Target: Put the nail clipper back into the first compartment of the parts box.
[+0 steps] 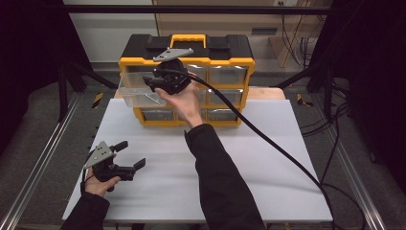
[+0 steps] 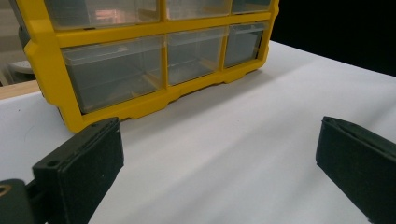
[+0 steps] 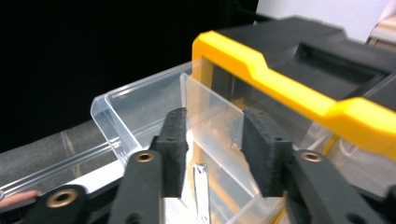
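Note:
A yellow and black organizer with clear drawers stands at the back of the white table. Its top left drawer is pulled out toward the left. A small metal piece lies on the floor of this drawer. My right gripper hangs over the open drawer, and in the right gripper view its jaws stand apart just above the metal piece without touching it. My left gripper rests low at the front left of the table, open wide, with nothing between its jaws.
The organizer's lower drawers are shut. A thick black cable runs from the right gripper across the table to the right. Metal frame rails flank the table on both sides.

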`<action>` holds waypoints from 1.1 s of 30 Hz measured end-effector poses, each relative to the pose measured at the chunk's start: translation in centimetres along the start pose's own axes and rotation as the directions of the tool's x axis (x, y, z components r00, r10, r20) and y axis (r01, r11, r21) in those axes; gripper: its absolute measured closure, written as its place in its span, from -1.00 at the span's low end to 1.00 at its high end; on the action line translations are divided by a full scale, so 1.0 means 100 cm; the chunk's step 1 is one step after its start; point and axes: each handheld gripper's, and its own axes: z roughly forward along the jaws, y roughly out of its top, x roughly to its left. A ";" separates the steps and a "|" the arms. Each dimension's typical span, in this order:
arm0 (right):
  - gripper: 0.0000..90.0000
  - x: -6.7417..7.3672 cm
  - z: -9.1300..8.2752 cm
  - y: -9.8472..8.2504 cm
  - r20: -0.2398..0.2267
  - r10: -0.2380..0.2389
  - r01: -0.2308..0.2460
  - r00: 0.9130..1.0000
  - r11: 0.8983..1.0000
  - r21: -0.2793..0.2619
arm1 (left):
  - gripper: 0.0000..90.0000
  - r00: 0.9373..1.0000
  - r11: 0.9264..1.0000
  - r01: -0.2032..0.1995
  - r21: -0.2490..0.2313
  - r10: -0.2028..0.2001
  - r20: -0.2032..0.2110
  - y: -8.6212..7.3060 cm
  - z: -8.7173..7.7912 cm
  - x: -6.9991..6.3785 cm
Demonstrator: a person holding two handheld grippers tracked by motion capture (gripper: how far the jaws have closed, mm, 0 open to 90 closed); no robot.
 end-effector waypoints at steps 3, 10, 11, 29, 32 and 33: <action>0.06 0.001 -0.005 0.002 0.012 -0.003 0.004 1.000 1.000 -0.028 | -0.98 1.000 1.000 0.000 0.000 0.000 0.000 0.000 0.000 0.000; -0.60 0.008 -0.015 0.006 0.030 -0.009 0.010 1.000 0.998 -0.055 | -0.98 1.000 1.000 -0.001 0.001 0.001 0.000 0.000 0.000 0.000; -0.66 0.009 -0.017 0.006 0.042 -0.018 0.021 0.999 0.998 -0.054 | -0.98 1.000 1.000 -0.001 0.001 0.001 -0.001 0.000 0.000 0.000; -0.85 0.008 -0.069 -0.025 0.021 -0.005 0.007 1.000 0.997 -0.083 | -0.98 1.000 1.000 -0.009 0.010 0.009 -0.001 -0.001 0.001 -0.001; -0.86 0.006 -0.075 -0.034 0.021 0.002 0.000 1.000 0.997 -0.082 | -0.98 1.000 1.000 -0.010 0.012 0.010 0.000 -0.001 0.002 -0.001; -0.86 0.006 -0.077 -0.037 0.017 0.005 -0.004 1.000 0.997 -0.082 | -0.98 1.000 1.000 -0.011 0.011 0.011 -0.001 -0.001 0.002 -0.001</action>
